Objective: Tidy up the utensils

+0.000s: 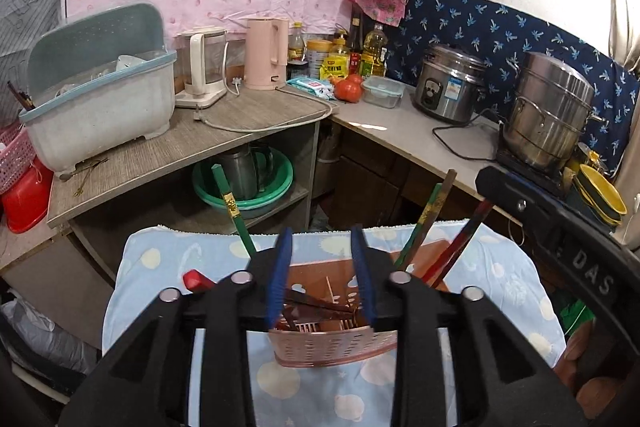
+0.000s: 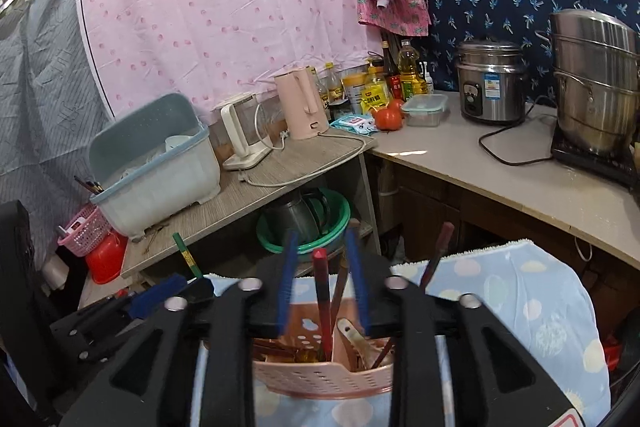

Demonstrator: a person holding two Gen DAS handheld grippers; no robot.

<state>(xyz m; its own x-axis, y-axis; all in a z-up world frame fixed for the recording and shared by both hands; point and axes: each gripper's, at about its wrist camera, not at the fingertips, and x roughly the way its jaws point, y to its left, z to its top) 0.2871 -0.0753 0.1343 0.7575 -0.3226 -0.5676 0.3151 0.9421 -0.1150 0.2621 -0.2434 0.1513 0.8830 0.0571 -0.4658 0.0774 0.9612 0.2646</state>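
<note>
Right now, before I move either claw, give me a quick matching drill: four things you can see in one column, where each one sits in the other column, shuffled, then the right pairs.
Things:
1. pink utensil holder
2. green basin
3. pink kettle
4. rice cooker

Places:
A. on the shelf under the wooden counter
B. on the pale counter, in front of the dark blue patterned cloth
C. on the wooden counter, before the pink sheet
D. on the blue spotted cloth, just beyond the claws

Pairs: 1-D, 2-A, 3-C, 4-B
</note>
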